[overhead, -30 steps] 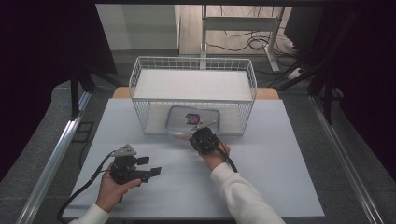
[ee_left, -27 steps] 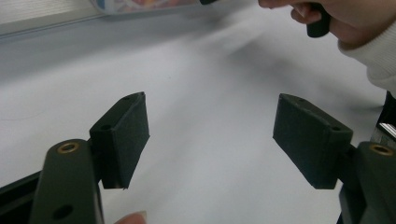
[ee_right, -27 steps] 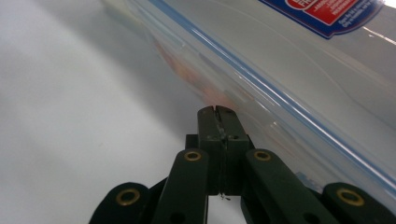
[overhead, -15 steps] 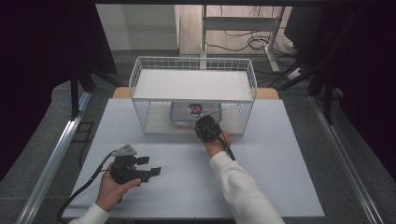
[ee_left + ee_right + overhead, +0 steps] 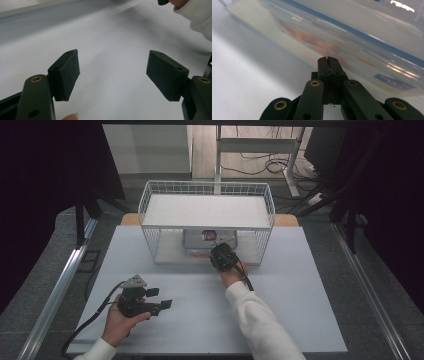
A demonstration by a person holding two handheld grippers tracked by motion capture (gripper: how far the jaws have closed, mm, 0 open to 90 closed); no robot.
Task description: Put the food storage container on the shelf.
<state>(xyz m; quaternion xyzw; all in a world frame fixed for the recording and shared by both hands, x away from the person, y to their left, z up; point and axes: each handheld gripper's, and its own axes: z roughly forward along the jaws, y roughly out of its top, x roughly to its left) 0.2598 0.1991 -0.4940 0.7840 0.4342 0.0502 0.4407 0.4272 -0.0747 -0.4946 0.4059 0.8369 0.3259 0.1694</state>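
Note:
A clear plastic container (image 5: pixel 205 239) with a grey lid and a red label lies on the table under the white wire shelf (image 5: pixel 145 205). My right gripper (image 5: pixel 217 248) is shut, and its tips sit against the container's near side. In the right gripper view the jaws (image 5: pixel 327 60) are pressed together with nothing between them, right at the container's see-through wall (image 5: pixel 352 37), which has a blue stripe. At the table's front left my left gripper (image 5: pixel 161 298) rests open in the hand. In the left gripper view its pads (image 5: pixel 112 72) stand wide apart over bare table.
The white table (image 5: pixel 290 285) carries the wire shelf at its far middle. The shelf's wire side walls (image 5: pixel 261 245) flank the container. A metal rail (image 5: pixel 60 285) runs along the table's left side. A white sleeve (image 5: pixel 197 15) crosses the left gripper view's top right.
My right gripper has moved away from the person and the container has slid farther back under the wire shelf. The left gripper has stayed where it was.

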